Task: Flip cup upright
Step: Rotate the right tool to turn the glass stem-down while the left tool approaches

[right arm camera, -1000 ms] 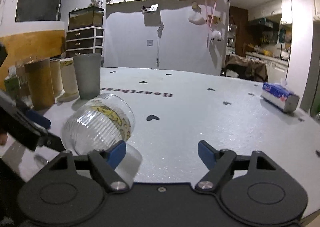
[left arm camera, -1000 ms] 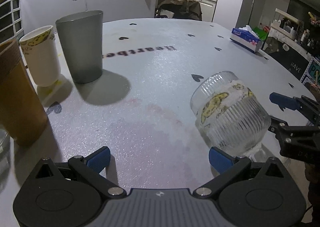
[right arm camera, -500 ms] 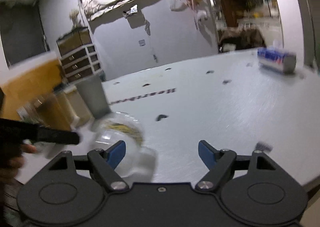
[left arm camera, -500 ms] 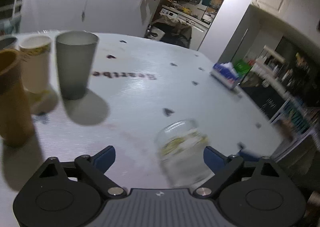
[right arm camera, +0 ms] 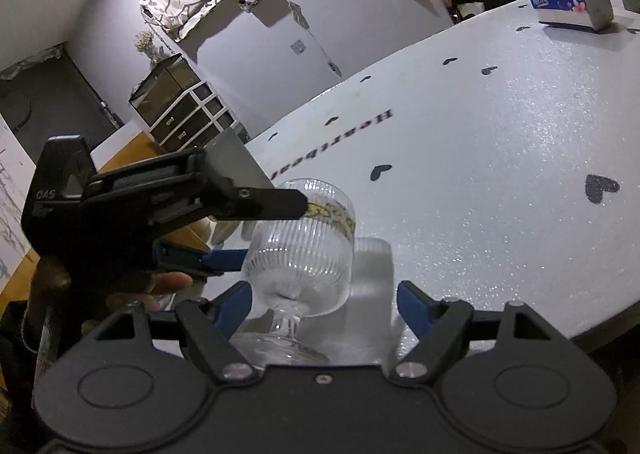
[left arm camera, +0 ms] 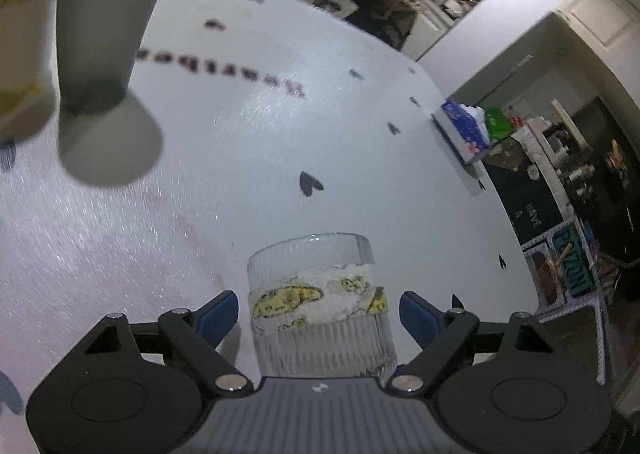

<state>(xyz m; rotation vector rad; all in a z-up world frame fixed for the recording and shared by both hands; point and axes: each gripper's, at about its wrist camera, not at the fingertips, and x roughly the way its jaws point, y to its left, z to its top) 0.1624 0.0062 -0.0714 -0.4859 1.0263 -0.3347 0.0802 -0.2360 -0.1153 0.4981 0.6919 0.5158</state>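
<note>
Table [left arm camera: 360,126] fills both views, white and glittery with dark hearts and a printed word, and the glass [left arm camera: 318,310] is the landmark on it: a ribbed, stemmed cup with a yellow band, standing mouth-up near the table's near edge, or very close to upright, its foot visible in the right view. Behind the glass and off to its left stands a grey cup [left arm camera: 106,30] with a paper cup [left arm camera: 20,38] touching or just beside it; well beyond the glass to the right lies a tissue box [left arm camera: 464,130]. The left gripper [left arm camera: 318,312] brackets the bowl of the glass with its blue pads parted, a gap showing on each side, so it seems to hold nothing. The right gripper [right arm camera: 322,304] likewise stands wide around the stem and lower bowl, gripping nothing. Judged from this, the flip looks all but done. The risk is in the retreat: a pad catching the ribbed wall or the foot could tip the top-heavy glass, and it sits close to the edge. The foot is cut off by the right gripper's body, so whether it rests flat cannot be told; blur smears the left view's far cups.
</note>
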